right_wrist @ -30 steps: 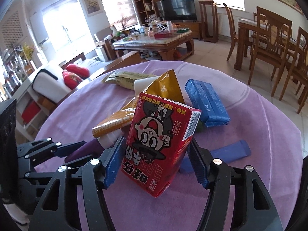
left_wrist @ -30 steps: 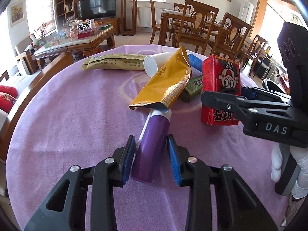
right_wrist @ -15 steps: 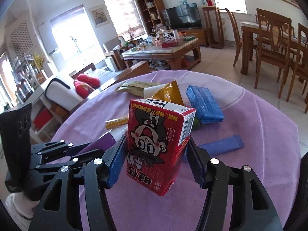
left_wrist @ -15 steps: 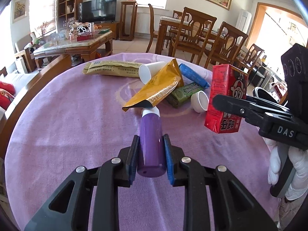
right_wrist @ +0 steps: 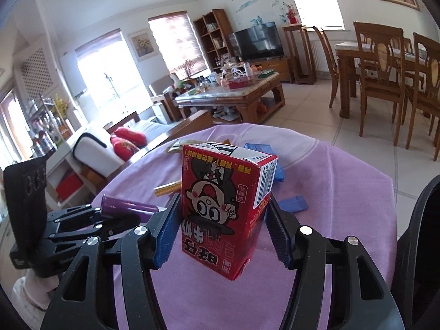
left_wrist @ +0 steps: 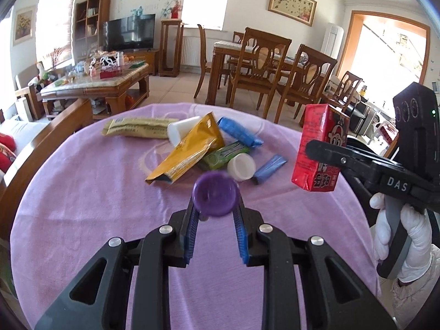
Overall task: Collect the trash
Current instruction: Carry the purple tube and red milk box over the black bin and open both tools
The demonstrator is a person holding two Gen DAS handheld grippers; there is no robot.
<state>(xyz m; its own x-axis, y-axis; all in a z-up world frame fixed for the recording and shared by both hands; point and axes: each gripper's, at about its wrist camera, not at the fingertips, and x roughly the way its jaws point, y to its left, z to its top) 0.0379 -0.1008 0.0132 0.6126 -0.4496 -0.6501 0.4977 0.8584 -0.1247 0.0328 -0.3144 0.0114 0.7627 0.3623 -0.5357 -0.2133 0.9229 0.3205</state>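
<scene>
- Purple bottle is clamped in the left gripper, blue pads pressing both sides, its round end pointing at the camera and a bit blurry. Those jaws have just been closing in on it, and now they sit fairly narrow around it. It's up off the lilac tablecloth.
- On the cloth, going left to right: a long pale yellow-green packet at the far left, with a white cup lying on its side touching its right end.
- Next, a gold foil pouch lies diagonally, leaning against that cup.
- Green wrapper is tucked just beside the pouch's right edge, with a blue packet behind it.
- Second white cup sits right behind the purple bottle, and a small blue-violet sachet lies just to its right.
- Red drink carton with the cartoon face is held in the right gripper, upside down (print is inverted), squeezed on both side walls. Jaws are about halfway apart with the box filling the gap, and it's lifted clear of the table.
- From the left wrist camera that carton shows at the right, with a white-gloved hand on the handle below.
</scene>
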